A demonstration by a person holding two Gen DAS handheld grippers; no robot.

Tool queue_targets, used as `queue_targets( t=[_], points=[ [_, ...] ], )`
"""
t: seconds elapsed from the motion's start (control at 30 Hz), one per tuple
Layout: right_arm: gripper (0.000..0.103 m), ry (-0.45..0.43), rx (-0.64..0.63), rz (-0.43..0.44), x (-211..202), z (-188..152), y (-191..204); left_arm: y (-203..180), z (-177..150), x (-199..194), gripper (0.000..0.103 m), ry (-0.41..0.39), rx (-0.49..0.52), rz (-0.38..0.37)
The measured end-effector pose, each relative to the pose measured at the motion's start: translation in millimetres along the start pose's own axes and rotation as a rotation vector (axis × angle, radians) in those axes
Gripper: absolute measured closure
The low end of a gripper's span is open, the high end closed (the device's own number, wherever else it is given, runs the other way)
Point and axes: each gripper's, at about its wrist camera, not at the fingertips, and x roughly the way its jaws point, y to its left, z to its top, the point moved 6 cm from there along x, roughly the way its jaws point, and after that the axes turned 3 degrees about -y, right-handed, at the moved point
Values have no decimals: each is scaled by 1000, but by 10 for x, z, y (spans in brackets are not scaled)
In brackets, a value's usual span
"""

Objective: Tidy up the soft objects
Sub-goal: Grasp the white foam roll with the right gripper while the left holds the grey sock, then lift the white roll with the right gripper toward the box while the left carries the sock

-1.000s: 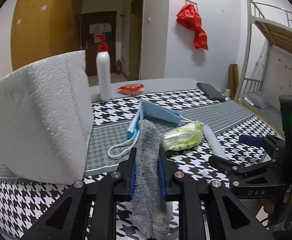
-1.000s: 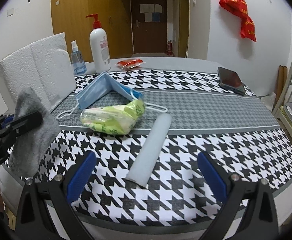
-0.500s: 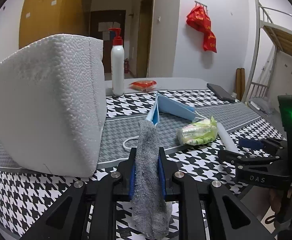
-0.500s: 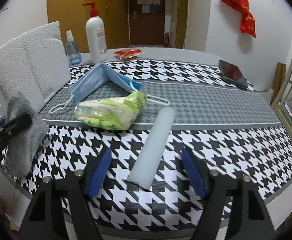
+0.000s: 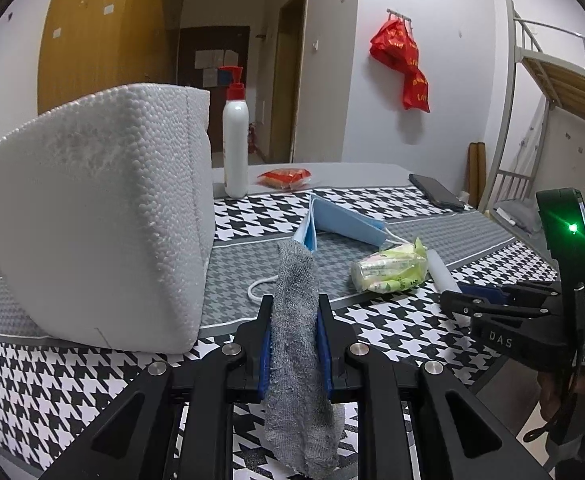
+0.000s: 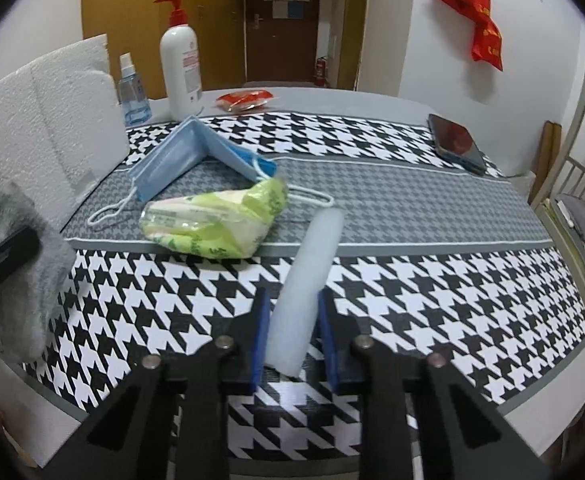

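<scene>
Looking low and close across the black-and-white checked table [image 5: 392,332], from left and right, both seeing the green plastic packet [image 5: 390,270] [image 6: 216,224].

The left gripper [image 5: 294,336] jaws are clamped, while the right gripper [image 6: 293,332] jaws are closing.
</scene>
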Motion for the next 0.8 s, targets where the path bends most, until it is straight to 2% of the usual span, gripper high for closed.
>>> queue_targets(
  t=[0.17, 0.6, 0.8],
  points=[
    [80, -9, 4, 1, -54, 11, -4, -18, 28, -79, 83, -14, 10, 0],
    [80, -67, 30, 18, -350, 28, -54, -83, 43, -287, 83, -44, 34, -17],
    [80, -42, 41, 24, -333, -73, -81, -85, 32, -331, 83, -45, 42, -13]
  ],
)
